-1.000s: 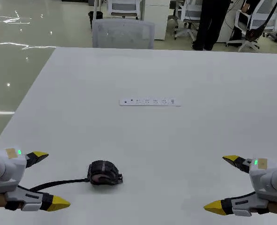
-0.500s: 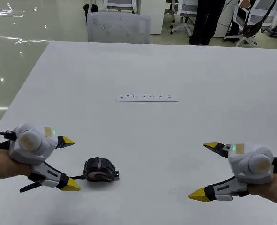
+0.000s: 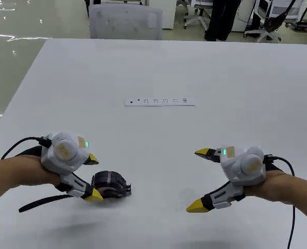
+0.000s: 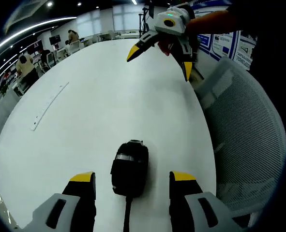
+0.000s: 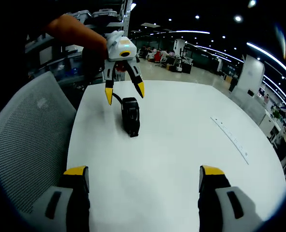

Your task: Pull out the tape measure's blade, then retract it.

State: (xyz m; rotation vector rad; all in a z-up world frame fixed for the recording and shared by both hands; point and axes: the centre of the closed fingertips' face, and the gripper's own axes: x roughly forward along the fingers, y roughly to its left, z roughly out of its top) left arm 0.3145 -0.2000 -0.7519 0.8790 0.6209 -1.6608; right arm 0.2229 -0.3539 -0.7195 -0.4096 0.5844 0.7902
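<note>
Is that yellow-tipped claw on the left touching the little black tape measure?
Apart. In the left gripper view the tape measure lies between the open jaws of the left gripper, with bare white table showing on both sides.

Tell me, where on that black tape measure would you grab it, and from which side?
Grip the tape measure by its thick body, across the two flat faces, coming from the strap end. It stands on its narrow edge, so both faces are exposed, and the open left claw straddles them from there. That probably leaves the far end, toward the right claw, free for pulling the blade.
</note>
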